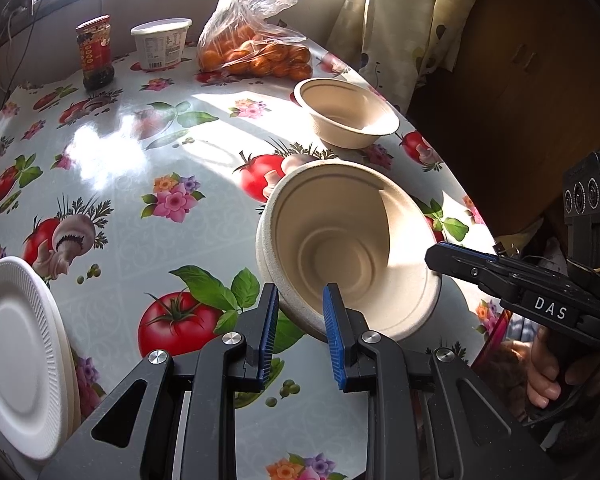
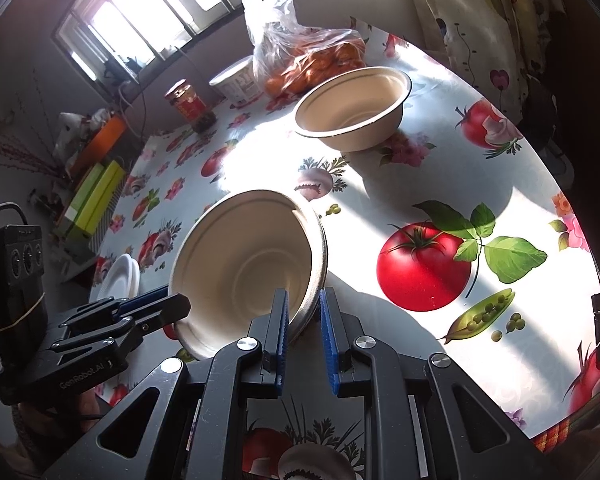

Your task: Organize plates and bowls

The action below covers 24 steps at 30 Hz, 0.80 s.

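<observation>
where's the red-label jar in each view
Left wrist view: the jar stands upper left, left of the white tub.
Right wrist view: the jar stands upper centre-left, again left of the tub.
Shared landmark: the bag of oranges beyond the tub.

Both the left claw [image 1: 300, 300] and right claw [image 2: 303, 304] angle downward, apparently clamped, a hand [image 1: 548, 372] gripping the right.

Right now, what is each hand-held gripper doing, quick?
Left hand-held gripper: closed on the near rim of the tilted bowl.
Right hand-held gripper: closed on the same bowl's rim, opposite side.
</observation>
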{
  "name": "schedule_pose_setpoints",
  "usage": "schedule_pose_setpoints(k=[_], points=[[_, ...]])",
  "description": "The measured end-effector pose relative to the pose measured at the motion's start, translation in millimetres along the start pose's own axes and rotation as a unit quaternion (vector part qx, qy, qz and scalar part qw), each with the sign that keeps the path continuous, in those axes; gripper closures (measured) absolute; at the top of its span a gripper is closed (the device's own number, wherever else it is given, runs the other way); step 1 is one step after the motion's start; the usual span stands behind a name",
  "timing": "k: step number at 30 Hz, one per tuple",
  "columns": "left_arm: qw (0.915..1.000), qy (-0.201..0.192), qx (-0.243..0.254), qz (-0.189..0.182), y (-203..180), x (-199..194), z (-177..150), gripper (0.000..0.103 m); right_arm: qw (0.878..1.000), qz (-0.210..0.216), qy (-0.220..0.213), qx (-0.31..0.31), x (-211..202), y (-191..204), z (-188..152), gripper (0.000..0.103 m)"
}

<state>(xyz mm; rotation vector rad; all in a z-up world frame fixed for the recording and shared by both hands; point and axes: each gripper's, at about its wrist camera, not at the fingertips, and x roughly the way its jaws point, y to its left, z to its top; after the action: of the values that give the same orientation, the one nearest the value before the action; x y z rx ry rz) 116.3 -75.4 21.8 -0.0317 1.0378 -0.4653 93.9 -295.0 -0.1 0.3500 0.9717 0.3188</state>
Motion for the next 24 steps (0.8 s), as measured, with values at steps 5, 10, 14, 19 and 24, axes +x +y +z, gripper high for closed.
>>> schedule_pose_setpoints(k=[5, 10, 14, 19, 24], points=[[1.0000, -0.001, 0.000, -0.001, 0.6, 0.6, 0.4, 0.079, 1.000, 0.001, 0.000, 0.002, 1.5, -0.5, -1.3, 0.086], [1.0000, -0.002, 0.003, 0.001, 0.1, 0.6, 0.4, 0.079, 1.000, 0.002, 0.000, 0.002, 1.7, -0.7, -1.0, 0.083], [1.0000, -0.003, 0.004, 0.002, -0.3, 0.0, -0.2, 0.078, 1.000, 0.000, 0.000, 0.002, 1.7, -0.9, -0.9, 0.079], [1.0000, -0.004, 0.003, 0.002, -0.2, -0.5, -0.2, 0.069, 1.000, 0.000, -0.003, 0.004, 2.0, -1.4, -1.5, 0.075], [1.0000, -0.008, 0.001, 0.000, 0.8, -1.7, 0.5, 0.064, 1.000, 0.000, -0.004, 0.009, 2.3, 0.0, -1.0, 0.072]])
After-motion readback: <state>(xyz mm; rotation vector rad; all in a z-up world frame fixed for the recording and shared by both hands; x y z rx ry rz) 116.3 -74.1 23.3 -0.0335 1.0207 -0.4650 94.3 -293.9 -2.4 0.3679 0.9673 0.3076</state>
